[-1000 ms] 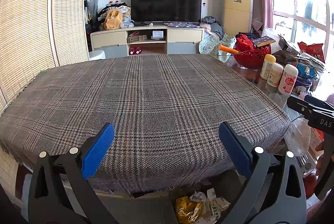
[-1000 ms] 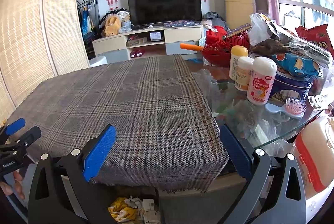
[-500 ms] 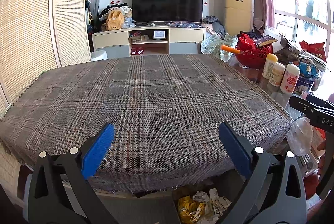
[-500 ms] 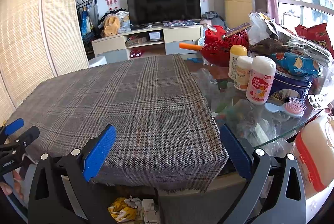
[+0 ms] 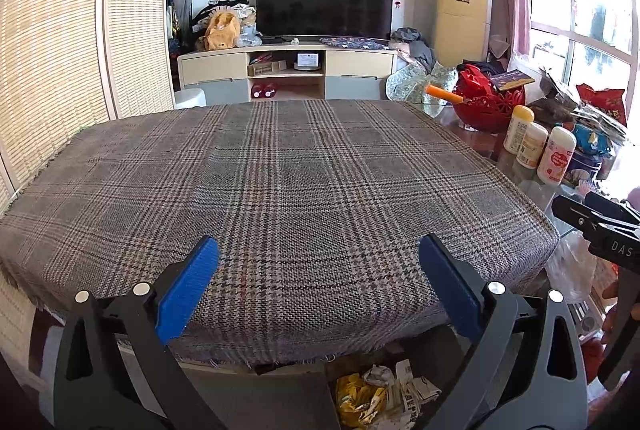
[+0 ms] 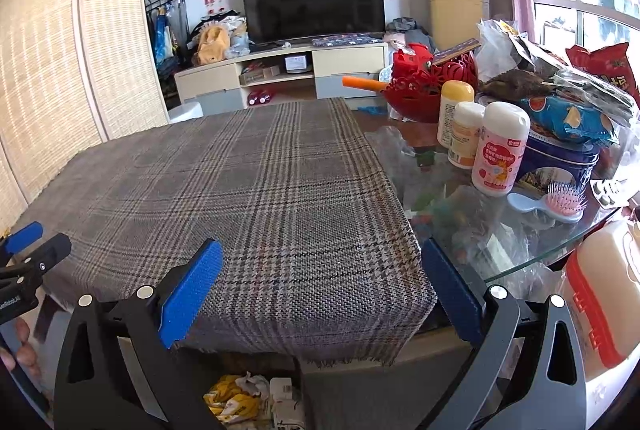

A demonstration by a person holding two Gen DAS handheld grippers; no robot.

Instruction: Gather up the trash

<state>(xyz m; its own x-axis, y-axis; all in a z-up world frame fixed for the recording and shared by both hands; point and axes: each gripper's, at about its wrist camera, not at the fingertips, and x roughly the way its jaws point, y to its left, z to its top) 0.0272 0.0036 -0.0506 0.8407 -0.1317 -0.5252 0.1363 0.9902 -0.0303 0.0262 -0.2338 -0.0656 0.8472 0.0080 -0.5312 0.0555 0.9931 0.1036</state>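
Note:
A pile of crumpled trash [image 5: 380, 394], yellow wrappers and white paper scraps, lies below the table's near edge; it also shows in the right wrist view [image 6: 248, 400]. My left gripper [image 5: 320, 282] is open and empty, held over the near edge of the plaid tablecloth [image 5: 280, 181]. My right gripper [image 6: 320, 286] is open and empty at the cloth's near right corner [image 6: 260, 189]. Each gripper shows at the edge of the other's view, the right one [image 5: 600, 230] and the left one [image 6: 24, 262].
Right of the cloth, the glass tabletop [image 6: 500, 242] carries three bottles [image 6: 498, 149], a red basket [image 6: 432, 85], a blue tin [image 6: 560, 157], snack bags [image 6: 600, 65] and a hairbrush [image 6: 560, 201]. A TV cabinet [image 5: 288, 69] stands behind. A bamboo screen [image 5: 60, 49] is on the left.
Both grippers stay open and empty. The left view has drifted slightly, so the table sits a little lower and further in frame. The right view is nearly unchanged.

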